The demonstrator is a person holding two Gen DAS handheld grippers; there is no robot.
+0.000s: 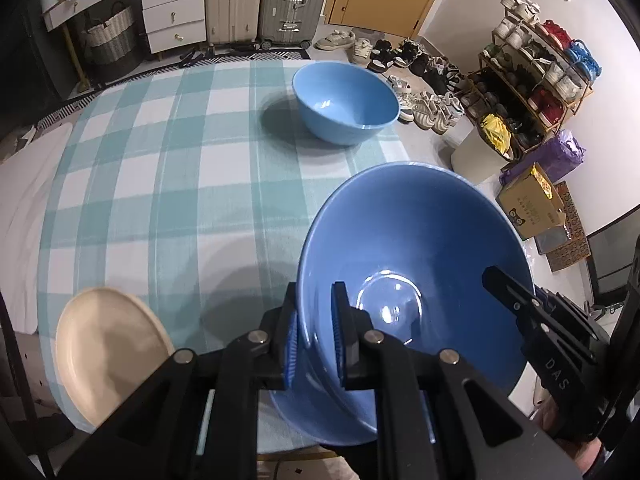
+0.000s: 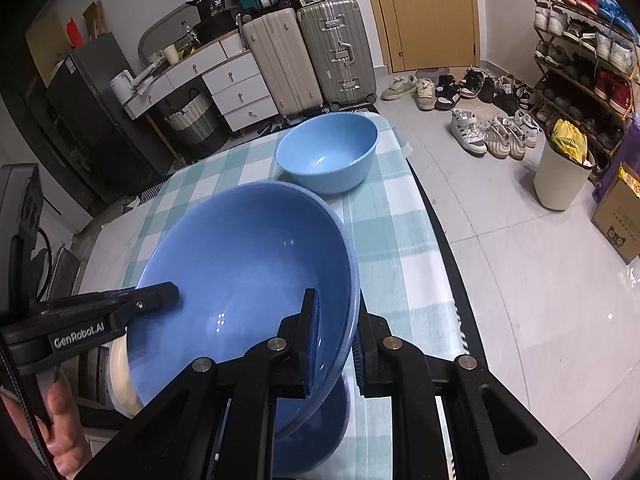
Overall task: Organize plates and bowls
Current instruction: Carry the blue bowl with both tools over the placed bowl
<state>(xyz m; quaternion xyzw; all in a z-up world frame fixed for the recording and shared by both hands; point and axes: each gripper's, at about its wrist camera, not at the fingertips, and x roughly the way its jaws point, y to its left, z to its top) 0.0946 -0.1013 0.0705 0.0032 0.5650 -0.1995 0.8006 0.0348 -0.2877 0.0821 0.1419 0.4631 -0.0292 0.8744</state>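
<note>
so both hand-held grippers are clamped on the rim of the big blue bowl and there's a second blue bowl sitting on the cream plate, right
Not quite. In the left wrist view, the second blue bowl sits on the checked tablecloth, far from the cream plate. Both the left hand-held gripper and right hand-held gripper do clamp the big blue bowl.

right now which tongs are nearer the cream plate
Left. The left tongs grip the held blue bowl rim beside the cream plate; the right tongs grip the opposite rim.

suitcases (image 2: 316, 52), shoe rack (image 2: 584, 52), bin (image 2: 560, 180)
</note>
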